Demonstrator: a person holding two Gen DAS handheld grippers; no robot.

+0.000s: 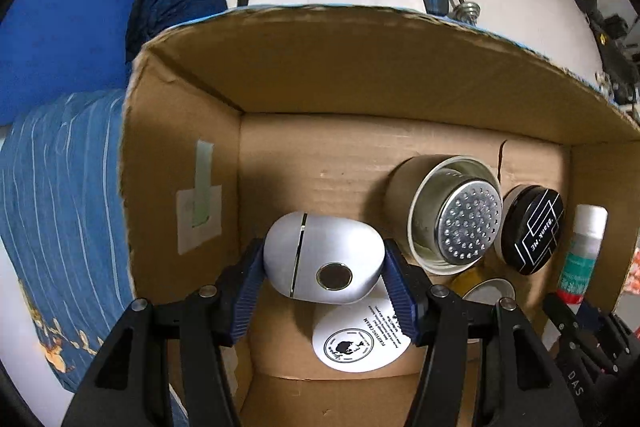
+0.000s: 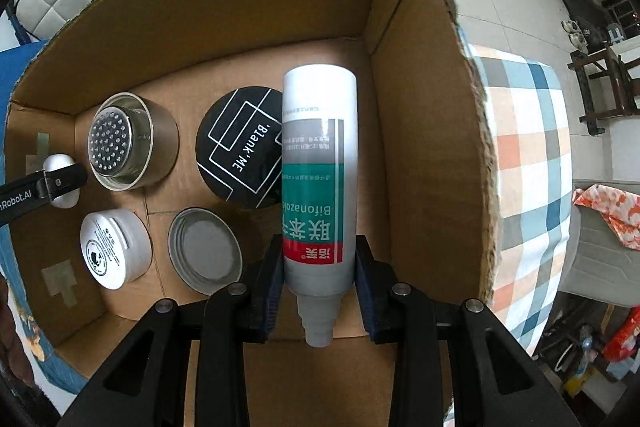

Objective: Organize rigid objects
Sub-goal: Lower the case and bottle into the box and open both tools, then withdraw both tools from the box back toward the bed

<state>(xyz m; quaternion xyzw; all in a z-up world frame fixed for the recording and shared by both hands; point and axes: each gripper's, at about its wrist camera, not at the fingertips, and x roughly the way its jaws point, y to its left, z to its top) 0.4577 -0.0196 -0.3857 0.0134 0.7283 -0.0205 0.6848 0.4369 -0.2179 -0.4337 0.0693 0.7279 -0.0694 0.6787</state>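
My left gripper (image 1: 324, 263) is shut on a silver egg-shaped case (image 1: 322, 257) and holds it inside the cardboard box (image 1: 360, 75), near its left wall. It also shows in the right wrist view (image 2: 60, 167). My right gripper (image 2: 318, 267) is shut on a white and green Bifonazole bottle (image 2: 318, 167), held inside the box near its right wall, cap toward me. The bottle also shows in the left wrist view (image 1: 584, 251).
In the box lie a steel strainer cup (image 2: 124, 147), a black Blank ME tin (image 2: 240, 147), a white round jar (image 2: 110, 251) and a metal lid (image 2: 206, 251). Blue bedding (image 1: 60, 207) lies left of the box, checked cloth (image 2: 528, 167) right.
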